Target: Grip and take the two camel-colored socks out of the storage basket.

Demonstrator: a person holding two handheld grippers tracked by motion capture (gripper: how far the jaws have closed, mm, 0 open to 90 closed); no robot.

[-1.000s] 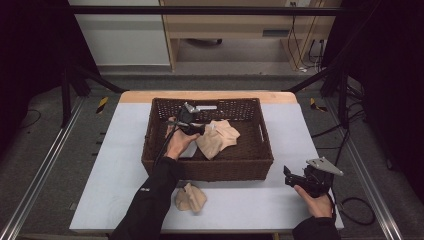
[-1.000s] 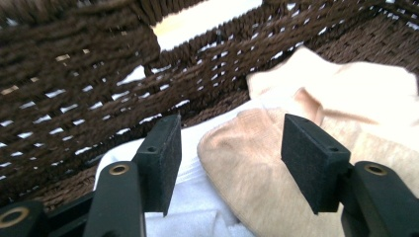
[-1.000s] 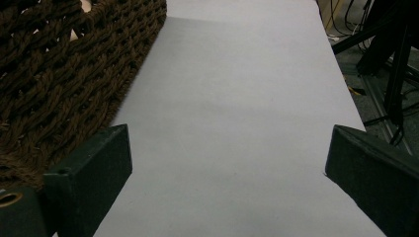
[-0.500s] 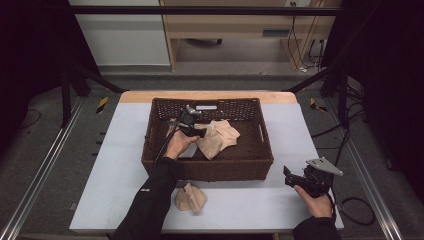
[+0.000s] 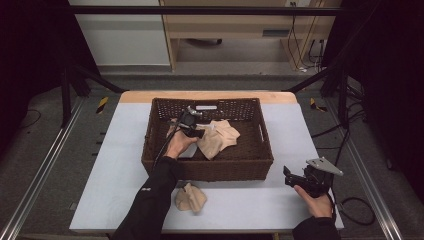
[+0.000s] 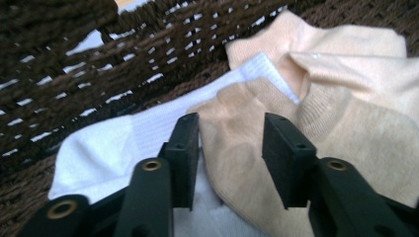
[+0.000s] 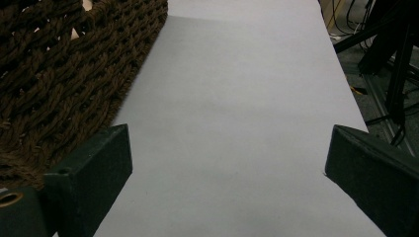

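Inside basket (image 5: 150, 150), crumpled beige sock (image 6: 257, 148) btwn left tool (image 6: 231, 143) jaws, half apart, just been closing; hand unmoved since earlier.

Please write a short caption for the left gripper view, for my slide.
Left gripper, jaws just closing around a fold of beige sock that lies over a white sock inside the brown wicker basket.

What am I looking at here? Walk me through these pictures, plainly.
A person at a table holds a two-jaw gripper tool in each hand. The high view looks down from above; the other two come from cameras on the tools. The left gripper reaches into a brown wicker basket, its jaws closing around a fold of a beige sock that lies on a white sock; they do not yet pinch it. The right gripper rests open and empty. Another beige sock bundle lies outside the basket.
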